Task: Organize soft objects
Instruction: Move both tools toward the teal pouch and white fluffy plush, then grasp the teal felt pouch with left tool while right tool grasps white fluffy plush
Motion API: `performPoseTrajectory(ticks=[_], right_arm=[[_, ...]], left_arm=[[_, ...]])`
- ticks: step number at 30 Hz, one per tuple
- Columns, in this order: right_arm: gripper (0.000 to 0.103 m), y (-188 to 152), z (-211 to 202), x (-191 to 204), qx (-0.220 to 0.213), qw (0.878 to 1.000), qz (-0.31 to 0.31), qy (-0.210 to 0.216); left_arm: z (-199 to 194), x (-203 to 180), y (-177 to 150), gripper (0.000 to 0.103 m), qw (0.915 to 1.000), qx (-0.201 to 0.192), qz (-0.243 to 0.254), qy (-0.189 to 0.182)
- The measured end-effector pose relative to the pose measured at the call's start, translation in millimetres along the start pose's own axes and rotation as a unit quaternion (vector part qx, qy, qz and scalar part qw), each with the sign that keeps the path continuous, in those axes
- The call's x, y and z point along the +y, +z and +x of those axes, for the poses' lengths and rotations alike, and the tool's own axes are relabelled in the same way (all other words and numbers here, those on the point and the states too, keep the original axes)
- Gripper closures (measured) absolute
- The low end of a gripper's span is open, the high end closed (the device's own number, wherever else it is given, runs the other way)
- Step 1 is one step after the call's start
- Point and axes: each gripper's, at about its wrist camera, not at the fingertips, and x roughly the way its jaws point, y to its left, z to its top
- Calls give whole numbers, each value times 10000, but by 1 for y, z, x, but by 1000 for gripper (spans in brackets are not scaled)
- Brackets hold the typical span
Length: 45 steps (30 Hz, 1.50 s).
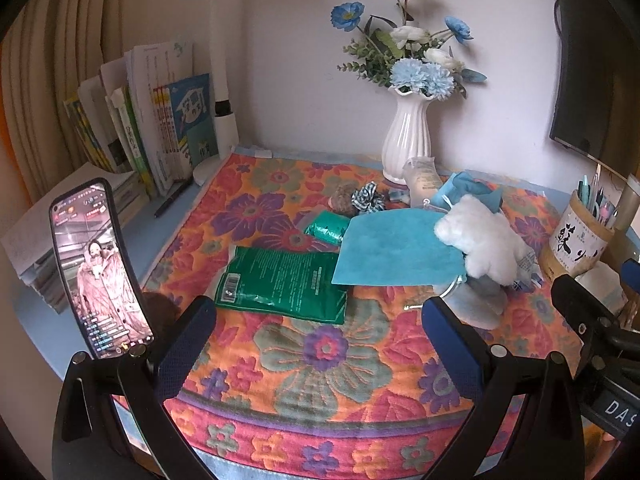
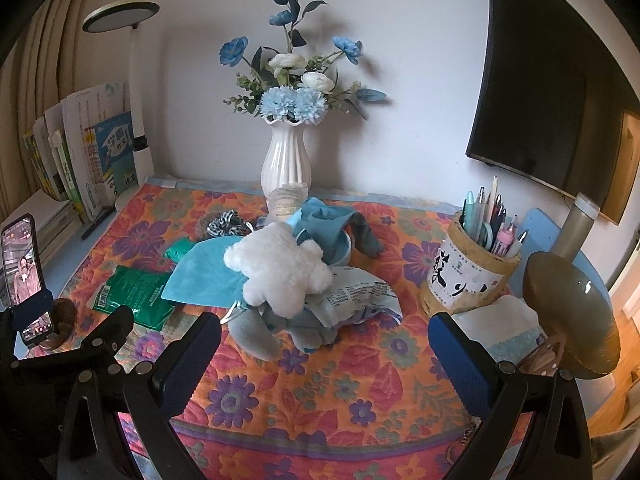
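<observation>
While both grippers are hovering low over the floral cloth (image 2: 320, 400), the left gripper (image 1: 316, 344) and right gripper (image 2: 324, 356) are gaping wide, holding nothing. The white plush (image 2: 280, 276) is lying atop a heap at mid-cloth, overlapping a blue sheet (image 1: 396, 248) and a crinkled packet (image 2: 360, 296). A green pouch (image 1: 280, 284) is lying flat, left of the heap, touching the sheet.

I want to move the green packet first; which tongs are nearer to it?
Left. The left tongs open just before the green packet; the right tongs face the white plush toy, packet off to their left.
</observation>
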Motion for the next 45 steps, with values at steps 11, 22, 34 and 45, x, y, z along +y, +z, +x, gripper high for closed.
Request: performPoseTrajectory(ticks=[11, 22, 34, 45], right_arm=[[0, 2, -3, -7, -25, 10000, 57, 35], [0, 2, -2, -7, 2, 10000, 19, -17], [0, 10, 15, -28, 19, 9993, -4, -372], [16, 35, 66, -28, 641, 9906, -59, 1206]], left_arm=[[-7, -8, 3, 1, 9999, -79, 60, 39], [-6, -8, 4, 2, 10000, -57, 66, 1], [16, -15, 0, 2, 9941, 80, 1072, -125], [57, -6, 27, 13, 9891, 472, 783, -1156]])
